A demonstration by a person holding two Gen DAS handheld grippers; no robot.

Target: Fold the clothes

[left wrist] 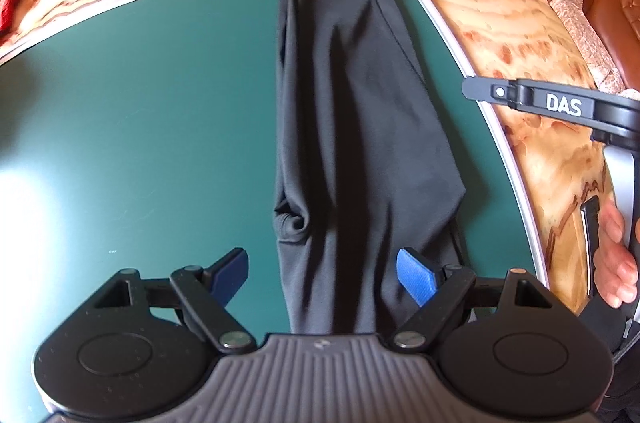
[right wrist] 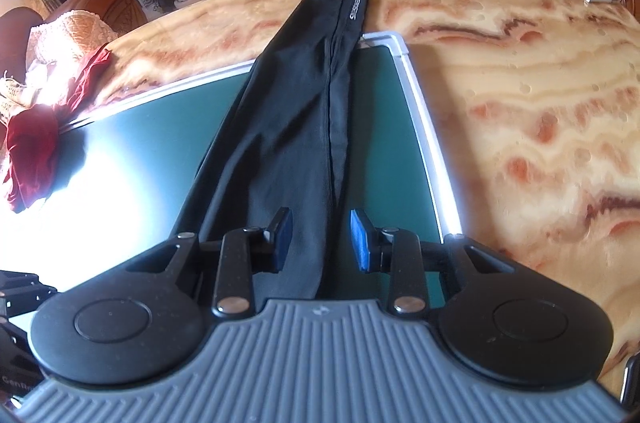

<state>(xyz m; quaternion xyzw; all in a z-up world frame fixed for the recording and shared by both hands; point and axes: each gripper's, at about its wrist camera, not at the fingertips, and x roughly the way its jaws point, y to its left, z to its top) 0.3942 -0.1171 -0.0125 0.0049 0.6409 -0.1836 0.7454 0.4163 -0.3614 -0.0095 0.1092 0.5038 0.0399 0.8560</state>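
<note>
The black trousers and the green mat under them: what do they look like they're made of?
Black trousers: seemingly a thin, matte knit or stretch synthetic; they drape in soft folds, with a stitched seam and small printed lettering near the far end. Green mat: smooth, hard-looking sheet with a semi-gloss finish, judging by the broad window glare, edged by a silvery, probably metal, frame.

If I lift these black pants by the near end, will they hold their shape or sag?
The black pants will probably sag: the fabric looks thin and bunches into soft wrinkles. They seem light. On the smooth green mat they would likely slide rather than catch.
</note>
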